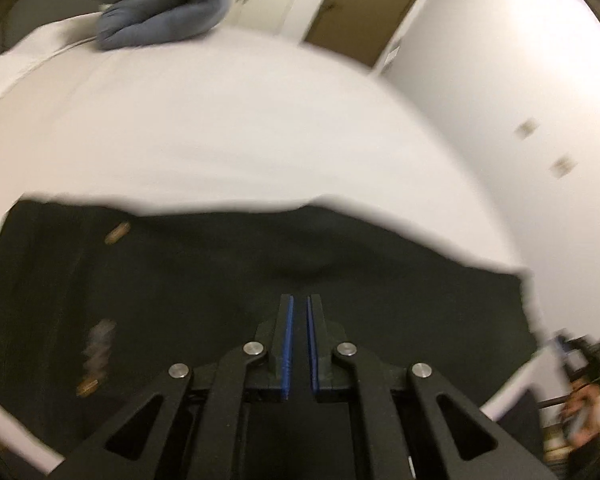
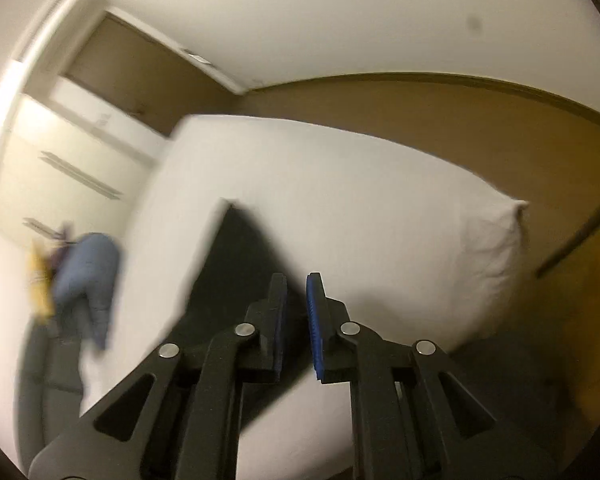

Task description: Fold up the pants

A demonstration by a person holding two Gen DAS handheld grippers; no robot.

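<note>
Two wrist views over a white bed (image 1: 240, 120), both blurred by motion.

Nearest, left view: the left gripper (image 1: 299, 300) sits low in frame, blue pads nearly together w/ only a thin slit between; it reads as closed. Black cloth fills the area right under and around the tips, but whether any fabric is pinched in that slit can't be told.

The black pants (image 1: 180, 280) lie spread flat on the bed's near part, a few tan buttons or tags along the left side, far edge roughly straight across the sheet.

Right view: the right gripper (image 2: 296, 280) has its pads parted w/ a clear gap and nothing between them. One corner of the pants (image 2: 240, 248) shows just past its tips.

Farther: a bunched blue-grey garment (image 1: 156, 4) rests near the bed's far edge, well apart from the pants. Beyond, a brown door (image 1: 364, 4) and white walls.

Risks, as judgement: if the left holds only a thin bit of cloth, a quick lift could let it slip, leaving a crooked fold. With the right empty, one side may drag and bunch. Blur suggests speed, which makes misaligned edges likelier.
</note>
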